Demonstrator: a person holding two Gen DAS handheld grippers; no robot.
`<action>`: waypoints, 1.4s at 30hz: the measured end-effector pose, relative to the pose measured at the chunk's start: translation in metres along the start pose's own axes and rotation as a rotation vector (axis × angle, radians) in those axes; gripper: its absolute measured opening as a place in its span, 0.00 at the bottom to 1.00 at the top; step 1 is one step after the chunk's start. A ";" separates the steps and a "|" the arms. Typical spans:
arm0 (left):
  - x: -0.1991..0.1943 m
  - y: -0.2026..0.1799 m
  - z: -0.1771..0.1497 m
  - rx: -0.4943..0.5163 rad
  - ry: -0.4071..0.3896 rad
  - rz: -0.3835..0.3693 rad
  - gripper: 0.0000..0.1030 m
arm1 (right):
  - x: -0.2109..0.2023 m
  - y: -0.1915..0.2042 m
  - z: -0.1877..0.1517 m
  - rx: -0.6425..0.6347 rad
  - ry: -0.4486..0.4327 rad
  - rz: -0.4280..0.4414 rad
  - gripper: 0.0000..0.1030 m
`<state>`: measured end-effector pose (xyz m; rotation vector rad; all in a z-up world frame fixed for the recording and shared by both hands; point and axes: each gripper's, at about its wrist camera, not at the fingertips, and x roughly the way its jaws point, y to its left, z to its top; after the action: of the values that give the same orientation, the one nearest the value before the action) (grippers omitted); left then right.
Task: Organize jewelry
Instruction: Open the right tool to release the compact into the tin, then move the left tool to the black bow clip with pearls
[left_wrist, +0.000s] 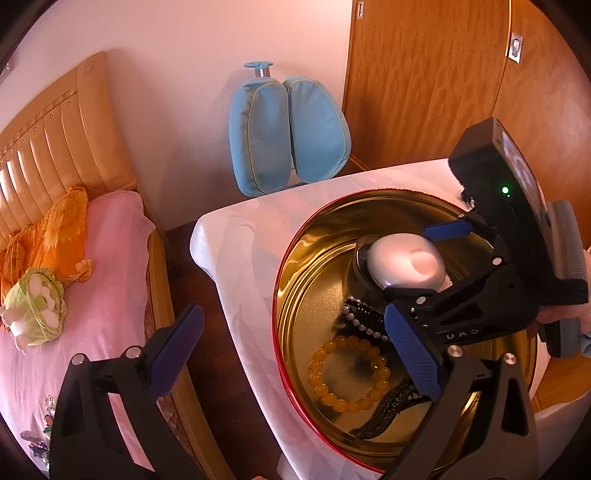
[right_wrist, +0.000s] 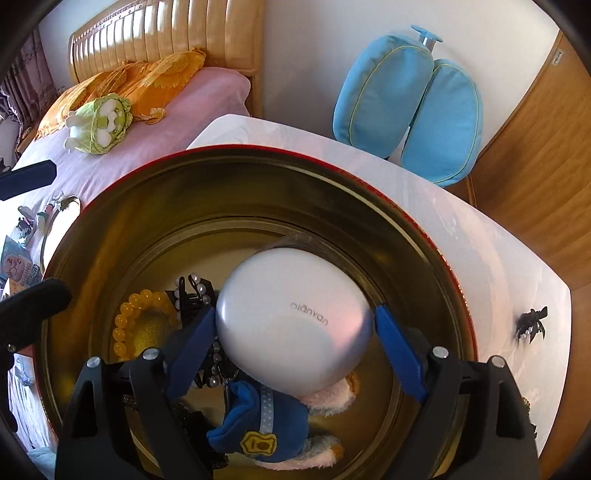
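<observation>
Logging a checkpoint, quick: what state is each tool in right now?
Left tool: open, holding nothing.
Right tool: wide, pads closed on the white case.

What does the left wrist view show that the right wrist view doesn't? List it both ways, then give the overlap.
Left wrist only: the rear housing of the right claw with its green light, and the full loop of the yellow bead bracelet.
Right wrist only: a plush toy in blue inside the gold tin, a black pearl clip out on the white table, and lettering on the white case.
Both: tin, case gripped by the right claw, bracelet, blue chair, bed.
</observation>
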<state>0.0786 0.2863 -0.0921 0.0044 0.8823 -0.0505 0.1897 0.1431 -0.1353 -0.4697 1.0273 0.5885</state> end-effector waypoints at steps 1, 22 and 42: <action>-0.002 0.000 0.000 -0.004 -0.002 0.000 0.93 | -0.003 0.000 -0.001 0.000 -0.014 0.006 0.90; -0.026 -0.113 0.013 0.011 -0.030 -0.096 0.93 | -0.104 -0.105 -0.129 0.146 -0.163 -0.009 0.96; 0.017 -0.352 0.053 0.077 0.044 -0.110 0.93 | -0.144 -0.290 -0.280 0.194 -0.187 -0.017 0.96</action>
<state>0.1144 -0.0674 -0.0657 0.0287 0.9236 -0.1881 0.1403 -0.2810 -0.1055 -0.2470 0.8909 0.5019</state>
